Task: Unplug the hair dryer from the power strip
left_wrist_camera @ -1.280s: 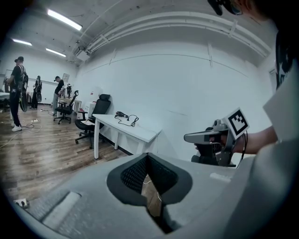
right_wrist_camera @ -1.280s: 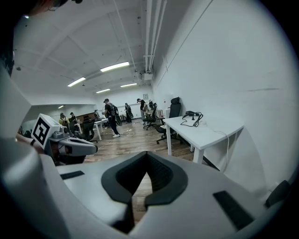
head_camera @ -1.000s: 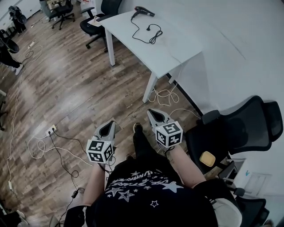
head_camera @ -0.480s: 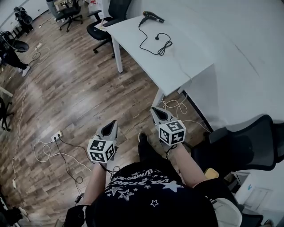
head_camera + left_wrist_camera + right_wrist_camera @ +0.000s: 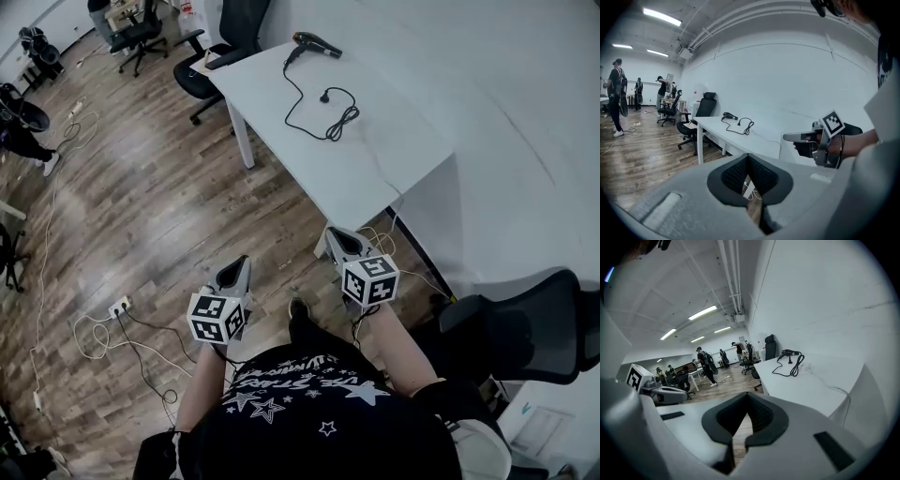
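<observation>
At the far end of the white rectangular table [image 5: 375,159], the black hair dryer [image 5: 314,43] is lying on its side. Its thin black cord [image 5: 298,103] is running toward you in loose loops and ending in a small black plug [image 5: 325,94], which is resting free on the smooth matte top. No power strip is showing on the table and the plug is sitting in no socket, so I am judging that the unplugging itself is already done and nothing is waiting for you there. A white oblong socket block [image 5: 119,307] is lying well apart on the glossy brown wooden plank floor [image 5: 169,187], with thin pale cables curling around it, but I cannot tell whether it is the strip that the task means. You are holding the left gripper [image 5: 239,264] and the right gripper [image 5: 333,234] low in front of your body, far from the dryer. Each one is keeping its hard grey plastic jaws closed, tips together. The dark ribbed pads [image 5: 736,176] of the left and those of the right [image 5: 761,416] are gripping nothing, with only floor showing behind them.
</observation>
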Available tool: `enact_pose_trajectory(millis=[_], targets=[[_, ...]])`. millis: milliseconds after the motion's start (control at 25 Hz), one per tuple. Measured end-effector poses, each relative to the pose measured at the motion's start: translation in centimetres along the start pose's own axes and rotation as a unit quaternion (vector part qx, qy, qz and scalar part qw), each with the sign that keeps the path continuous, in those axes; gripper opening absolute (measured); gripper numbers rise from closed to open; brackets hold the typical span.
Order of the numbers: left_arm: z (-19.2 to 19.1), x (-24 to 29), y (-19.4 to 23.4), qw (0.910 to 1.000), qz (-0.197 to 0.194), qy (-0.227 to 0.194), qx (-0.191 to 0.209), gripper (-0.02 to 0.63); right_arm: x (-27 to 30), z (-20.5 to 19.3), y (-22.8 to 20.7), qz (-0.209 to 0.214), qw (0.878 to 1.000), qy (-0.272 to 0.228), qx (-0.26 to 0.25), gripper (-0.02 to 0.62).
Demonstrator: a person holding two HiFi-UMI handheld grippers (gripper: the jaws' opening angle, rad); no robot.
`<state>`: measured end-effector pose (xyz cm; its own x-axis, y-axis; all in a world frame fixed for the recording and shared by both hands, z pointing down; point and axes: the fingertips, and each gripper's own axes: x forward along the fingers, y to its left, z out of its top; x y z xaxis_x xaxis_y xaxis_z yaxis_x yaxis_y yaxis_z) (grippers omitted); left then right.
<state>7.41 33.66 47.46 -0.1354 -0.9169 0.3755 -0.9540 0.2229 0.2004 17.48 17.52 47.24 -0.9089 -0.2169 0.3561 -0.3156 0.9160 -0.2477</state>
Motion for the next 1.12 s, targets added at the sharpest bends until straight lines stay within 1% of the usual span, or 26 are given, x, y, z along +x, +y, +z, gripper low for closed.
enact_pose_trajectory(millis=[280,600,840,1120], targets=[[2.8,5.8,1.3,1.0000,0.002,0.003,-0.001,0.008,4.1,2.7,-4.4,0.006,1.000,-0.004,0.008,0.009],[5.3,10.6,2.1,1.0000,0.008,-0.003,0.001,0.008,6.4,5.1,-8.5,0.010,1.000,-0.010,0.005,0.009],[6.5,12.3,2.9,0.9999,0.013,0.002,-0.005,0.008,7.3,6.3,-10.1,0.006,1.000,-0.016,0.018,0.009],[8.2,15.3,4.1,0.9999,-0.008,0.009,0.009,0.008,8.3,6.6,-11.9,-0.015,0.999,-0.018,0.030,0.009]])
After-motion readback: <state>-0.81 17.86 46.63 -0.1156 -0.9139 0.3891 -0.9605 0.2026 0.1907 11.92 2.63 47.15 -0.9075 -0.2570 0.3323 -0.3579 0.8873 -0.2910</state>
